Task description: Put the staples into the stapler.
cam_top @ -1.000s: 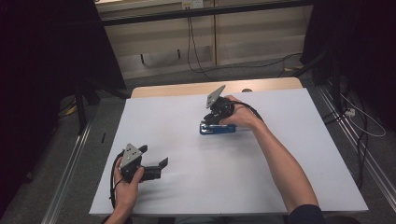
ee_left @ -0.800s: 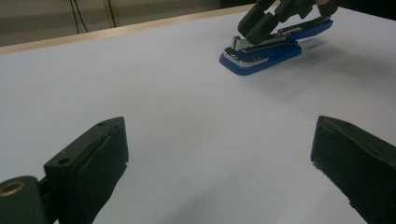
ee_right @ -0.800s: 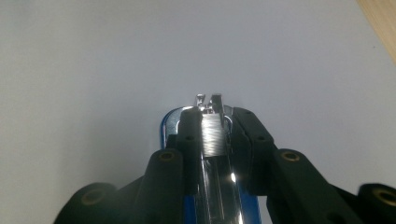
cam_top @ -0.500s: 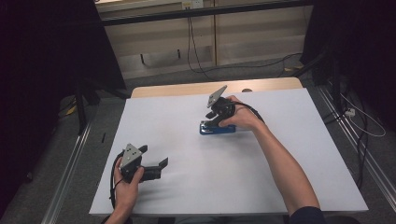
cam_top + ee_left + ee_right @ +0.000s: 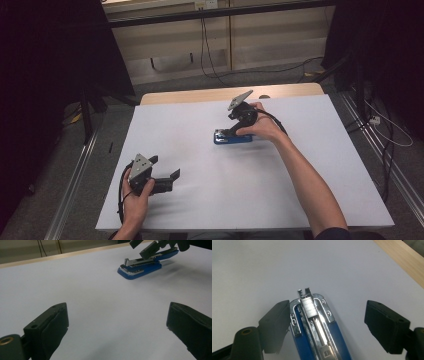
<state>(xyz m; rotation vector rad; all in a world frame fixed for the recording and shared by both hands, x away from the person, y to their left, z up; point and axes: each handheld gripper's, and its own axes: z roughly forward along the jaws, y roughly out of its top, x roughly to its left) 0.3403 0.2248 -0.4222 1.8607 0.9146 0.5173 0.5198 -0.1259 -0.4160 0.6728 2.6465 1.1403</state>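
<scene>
Blue stapler (image 5: 233,137) lies flat on the white tabletop (image 5: 300,200), far of centre, under the right tongs (image 5: 226,134); left tongs (image 5: 170,181) rest spread at near left. Left gripper view: its chrome magazine sits on a blue base. Right gripper view: right tongs, just opening, straddle the stapler, one pad beside its left edge, staples visible.

Blue and chrome stapler (image 5: 233,136) on a white table (image 5: 200,150).
</scene>
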